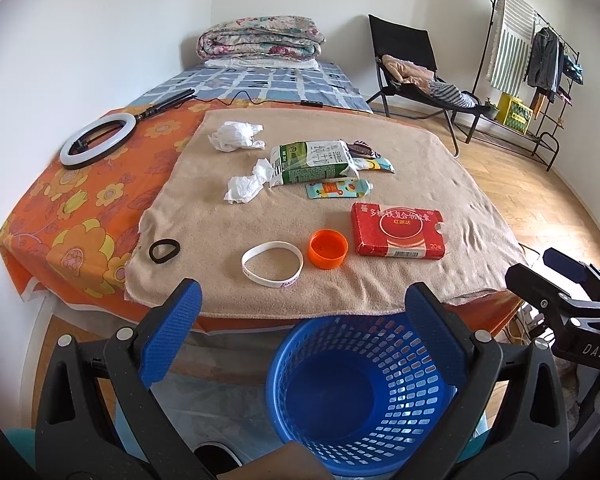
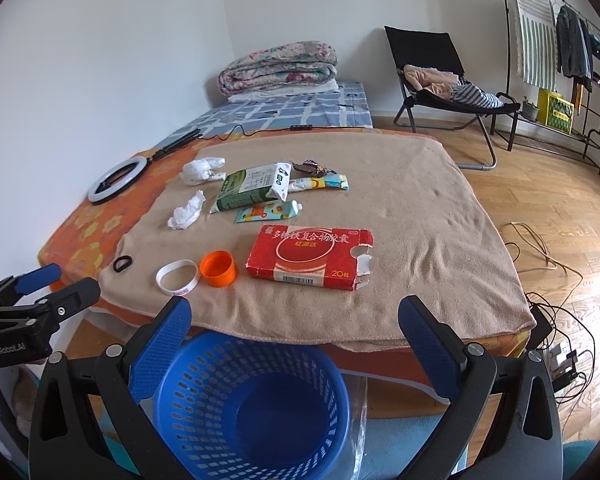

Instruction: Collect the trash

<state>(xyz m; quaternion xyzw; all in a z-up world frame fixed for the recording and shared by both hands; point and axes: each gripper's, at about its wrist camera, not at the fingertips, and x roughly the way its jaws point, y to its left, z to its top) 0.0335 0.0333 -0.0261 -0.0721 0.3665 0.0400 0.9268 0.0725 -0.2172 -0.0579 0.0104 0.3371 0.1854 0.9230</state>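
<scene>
Trash lies on a tan towel (image 1: 412,160) (image 2: 412,208): a red carton (image 1: 398,230) (image 2: 312,258), an orange cap (image 1: 327,249) (image 2: 219,269), a green-white milk carton (image 1: 314,162) (image 2: 254,188), two crumpled tissues (image 1: 246,184) (image 2: 186,212), (image 1: 236,136) (image 2: 200,171), and flat tubes and wrappers (image 1: 338,189) (image 2: 268,212). A blue basket (image 1: 360,396) (image 2: 252,404) stands on the floor below the towel's front edge. My left gripper (image 1: 304,312) and right gripper (image 2: 296,320) hover open above the basket, holding nothing.
A white wristband (image 1: 272,263) (image 2: 178,277) and black hair tie (image 1: 164,251) (image 2: 123,263) lie near the towel's front left. A ring light (image 1: 98,140) (image 2: 116,180) rests on the orange sheet. Folded quilt, black chair (image 1: 412,64), clothes rack and floor cables (image 2: 556,320) surround the bed.
</scene>
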